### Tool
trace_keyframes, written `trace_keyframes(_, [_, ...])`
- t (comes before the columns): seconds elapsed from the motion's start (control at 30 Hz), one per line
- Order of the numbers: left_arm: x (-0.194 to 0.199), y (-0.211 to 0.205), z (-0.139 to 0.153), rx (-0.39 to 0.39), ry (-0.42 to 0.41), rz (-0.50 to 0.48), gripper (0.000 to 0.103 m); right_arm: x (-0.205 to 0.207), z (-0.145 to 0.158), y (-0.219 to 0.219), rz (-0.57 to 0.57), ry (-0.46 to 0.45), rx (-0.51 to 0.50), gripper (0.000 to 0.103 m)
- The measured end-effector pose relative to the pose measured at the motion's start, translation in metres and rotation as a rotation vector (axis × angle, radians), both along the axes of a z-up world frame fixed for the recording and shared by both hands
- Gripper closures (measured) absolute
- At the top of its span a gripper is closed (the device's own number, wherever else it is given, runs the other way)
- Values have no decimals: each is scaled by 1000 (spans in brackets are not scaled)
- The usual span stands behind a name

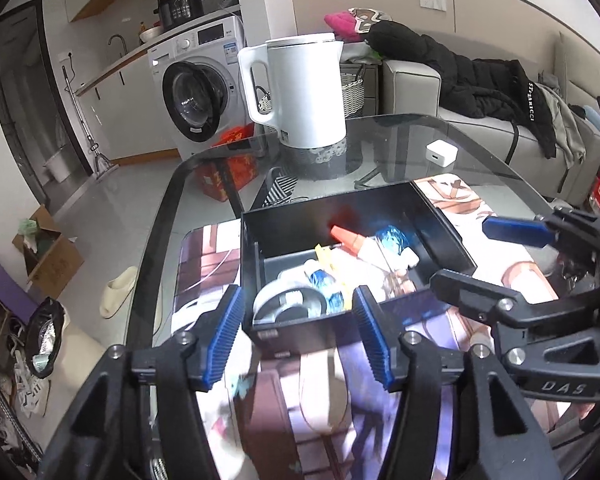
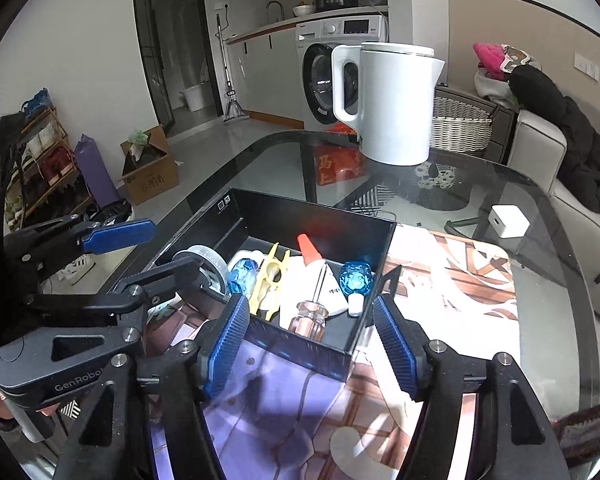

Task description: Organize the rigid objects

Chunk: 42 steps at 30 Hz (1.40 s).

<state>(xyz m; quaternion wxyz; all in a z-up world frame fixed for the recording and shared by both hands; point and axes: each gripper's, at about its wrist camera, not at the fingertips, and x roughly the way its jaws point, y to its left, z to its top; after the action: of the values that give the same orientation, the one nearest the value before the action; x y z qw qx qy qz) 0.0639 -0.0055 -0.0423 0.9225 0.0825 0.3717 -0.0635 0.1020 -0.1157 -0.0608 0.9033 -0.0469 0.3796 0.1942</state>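
A black open box (image 1: pixel 436 220) (image 2: pixel 374 248) sits on a printed mat on the glass table. Inside lie a tape roll (image 2: pixel 208 260) (image 1: pixel 284 304), a yellow clip (image 2: pixel 272 276), a glue bottle with an orange tip (image 2: pixel 314 264) (image 1: pixel 346 236), a screwdriver with a clear handle (image 2: pixel 312 316), and blue faceted bottles (image 2: pixel 356 276) (image 1: pixel 392 238). My left gripper (image 1: pixel 300 336) is open and empty at the box's near wall. My right gripper (image 2: pixel 312 344) is open and empty at the box's near wall; it also shows in the left wrist view (image 1: pixel 480 252).
A white electric kettle (image 1: pixel 304 92) (image 2: pixel 392 104) stands at the table's far side. A small white charger cube (image 1: pixel 442 154) (image 2: pixel 508 222) lies on the glass to the right. A sofa with a black jacket (image 1: pixel 480 76) is beyond; a washing machine (image 1: pixel 196 88) is behind.
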Motion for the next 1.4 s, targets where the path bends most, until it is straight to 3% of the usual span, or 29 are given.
trace_keyframes(0.1, [-8, -4, -4, 20, 28, -24, 44, -7, -2, -5, -20, 15, 7, 24])
trace_keyframes(0.27, [-18, -6, -11, 50, 65, -9, 44, -17, -19, -14, -45, 116, 36, 23])
trace_keyframes(0.43, [-23, -6, -19, 40, 74, 6, 44, -27, -27, -19, -69, 139, 14, 22])
trace_keyframes(0.6, [-33, -2, -8, -4, 9, -1, 42, -35, -18, -20, -118, 48, -3, 15])
trace_keyframes(0.73, [-42, 8, 9, -35, -159, 36, 27, -44, -5, -19, -136, -58, 9, 15])
trace_keyframes(0.87, [-50, 18, 31, -69, -327, 68, 27, -57, 16, -22, -144, -205, 48, 13])
trace_keyframes(1.0, [-57, 13, 45, -33, -455, 72, 25, -73, 36, -27, -179, -366, 60, 5])
trace_keyframes(1.03, [-58, 13, 47, -35, -474, 74, 20, -75, 40, -29, -182, -391, 69, 5])
trace_keyframes(1.07, [-61, 13, 50, -43, -489, 75, 2, -77, 43, -31, -186, -416, 78, 5])
trace_keyframes(1.23, [-70, 15, 56, -73, -529, 48, 0, -82, 56, -36, -198, -500, 95, 2])
trace_keyframes(1.4, [-71, 21, 59, -94, -539, 67, 0, -87, 57, -35, -173, -513, 103, 2])
